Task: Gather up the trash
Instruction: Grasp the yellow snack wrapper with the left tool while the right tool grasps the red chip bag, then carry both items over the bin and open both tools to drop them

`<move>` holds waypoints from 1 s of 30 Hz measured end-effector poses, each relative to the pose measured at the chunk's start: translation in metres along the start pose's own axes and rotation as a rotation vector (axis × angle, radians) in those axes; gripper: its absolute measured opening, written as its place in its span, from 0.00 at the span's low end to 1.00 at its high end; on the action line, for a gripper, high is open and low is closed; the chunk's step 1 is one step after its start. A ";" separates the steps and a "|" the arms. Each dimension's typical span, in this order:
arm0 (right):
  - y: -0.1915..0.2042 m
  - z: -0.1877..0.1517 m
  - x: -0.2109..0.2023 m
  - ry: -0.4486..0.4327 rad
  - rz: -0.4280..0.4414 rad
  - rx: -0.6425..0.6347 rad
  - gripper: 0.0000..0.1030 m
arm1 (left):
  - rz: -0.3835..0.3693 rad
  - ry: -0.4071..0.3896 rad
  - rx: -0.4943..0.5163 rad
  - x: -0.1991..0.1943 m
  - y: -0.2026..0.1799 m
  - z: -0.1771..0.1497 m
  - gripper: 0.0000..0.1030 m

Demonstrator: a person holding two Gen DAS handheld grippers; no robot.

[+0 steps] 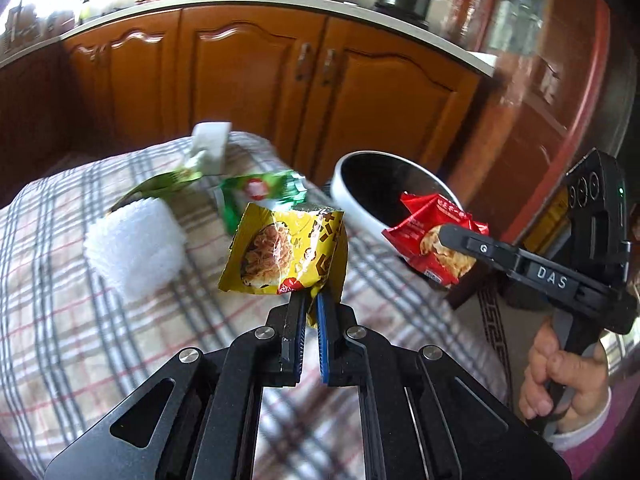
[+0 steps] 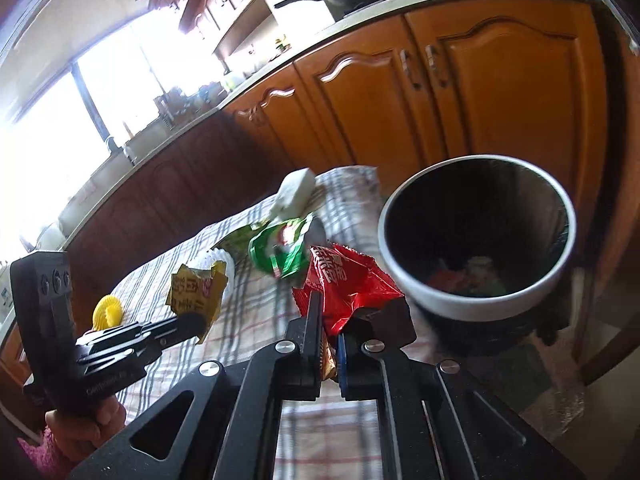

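Am carrying crinkled yellow noodle wrapper [image 1: 286, 254] pinched in left gripper [image 1: 311, 312], red foil wrapper [image 2: 346, 288] clamped in right gripper [image 2: 329, 346]. Am aiming both over white-rimmed round bin [image 2: 476, 300] (mouth unobstructed); release only once above opening.

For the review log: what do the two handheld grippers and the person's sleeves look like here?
Both are black metal linkage frames with silver round pivot bolts. The left gripper has one black and one blue finger pad, as does the right gripper. The right one's finger bears white letters "DAS", and its body shows a small green light. The sleeves are pink and fuzzy.
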State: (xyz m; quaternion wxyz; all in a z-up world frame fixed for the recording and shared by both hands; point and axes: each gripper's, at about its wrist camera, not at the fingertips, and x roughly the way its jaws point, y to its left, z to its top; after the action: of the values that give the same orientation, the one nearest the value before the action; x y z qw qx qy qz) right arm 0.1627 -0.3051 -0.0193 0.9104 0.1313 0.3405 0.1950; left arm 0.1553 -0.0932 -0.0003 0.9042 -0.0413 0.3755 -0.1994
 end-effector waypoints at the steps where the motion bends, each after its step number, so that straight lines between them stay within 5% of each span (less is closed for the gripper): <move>1: -0.005 0.002 -0.003 -0.006 -0.008 0.004 0.05 | -0.006 0.003 0.010 0.004 -0.005 0.002 0.04; 30: -0.092 0.049 0.000 -0.030 -0.149 0.049 0.05 | -0.088 0.066 0.139 0.091 -0.078 0.069 0.04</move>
State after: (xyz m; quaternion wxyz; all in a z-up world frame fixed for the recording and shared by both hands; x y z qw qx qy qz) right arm 0.2195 -0.3920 -0.0173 0.9240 0.1308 0.3401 0.1161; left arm 0.2356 -0.2056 0.0057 0.8824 0.0116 0.3881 -0.2658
